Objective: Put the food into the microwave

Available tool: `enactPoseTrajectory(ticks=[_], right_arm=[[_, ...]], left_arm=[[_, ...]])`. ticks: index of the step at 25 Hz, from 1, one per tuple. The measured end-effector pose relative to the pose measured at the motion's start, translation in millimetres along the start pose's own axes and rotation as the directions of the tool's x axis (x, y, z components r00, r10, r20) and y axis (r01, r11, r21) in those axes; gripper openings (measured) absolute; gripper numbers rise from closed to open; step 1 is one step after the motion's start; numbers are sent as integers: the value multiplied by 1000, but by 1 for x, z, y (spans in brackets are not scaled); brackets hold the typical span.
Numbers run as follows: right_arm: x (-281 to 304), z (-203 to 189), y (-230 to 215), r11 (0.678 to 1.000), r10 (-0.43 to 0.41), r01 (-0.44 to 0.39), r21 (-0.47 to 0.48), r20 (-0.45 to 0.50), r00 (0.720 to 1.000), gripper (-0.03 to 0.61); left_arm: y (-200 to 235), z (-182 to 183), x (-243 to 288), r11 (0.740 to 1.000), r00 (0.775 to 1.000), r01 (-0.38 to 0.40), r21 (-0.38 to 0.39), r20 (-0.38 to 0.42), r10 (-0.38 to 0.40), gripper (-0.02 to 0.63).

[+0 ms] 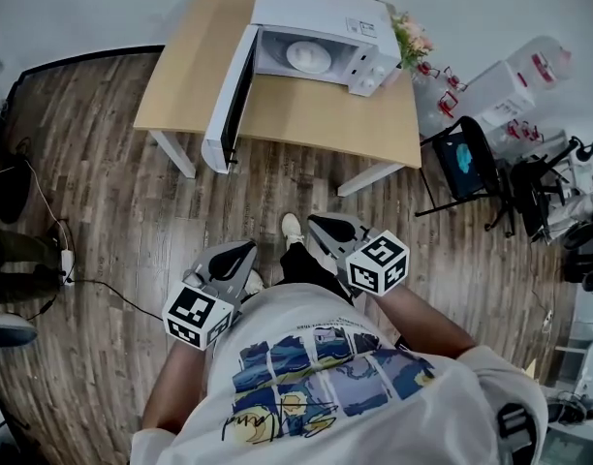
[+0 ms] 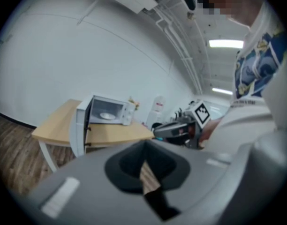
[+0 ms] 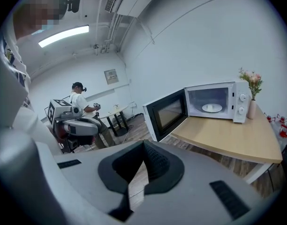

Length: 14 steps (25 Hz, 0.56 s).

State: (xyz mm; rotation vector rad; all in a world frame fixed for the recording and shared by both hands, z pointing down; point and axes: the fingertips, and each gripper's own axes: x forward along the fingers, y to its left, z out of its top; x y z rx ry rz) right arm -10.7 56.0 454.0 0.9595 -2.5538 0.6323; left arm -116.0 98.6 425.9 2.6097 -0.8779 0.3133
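Wht microwave [image 1: 321,13] – door open

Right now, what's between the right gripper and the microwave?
From the right gripper, only wood floor, then bare tabletop, then the microwave; the head view shows it.

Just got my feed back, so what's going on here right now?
A person stands back from the table, holding the left gripper and the right gripper low in front of them. Both grippers are shut with nothing between the jaws. The microwave on the table has its door wide open, and a white plate sits inside. Nothing is being handled at this moment.
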Motion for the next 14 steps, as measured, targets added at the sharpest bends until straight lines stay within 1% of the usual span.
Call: enactPoseTrajectory(ticks=[3, 5, 9, 14], right_arm=[[-6, -1, -9, 1000, -8, 8, 10, 12, 1000, 5], [-9, -3, -15, 1000, -6, 5, 23, 17, 1000, 5], [-14, -6, -31, 999, 11, -12, 44, 7, 1000, 5], [-22, 8, -71, 1000, 20, -20, 21, 7, 1000, 5]], left_arm=[[-5, 1, 13, 1000, 1000, 25, 17, -18, -25, 8], [-6, 0, 21, 999, 999, 28, 32, -37, -27, 8], [-4, 6, 39, 999, 999, -2, 50, -53, 4, 8], [-12, 24, 76, 999, 999, -8, 53, -41, 10, 8]])
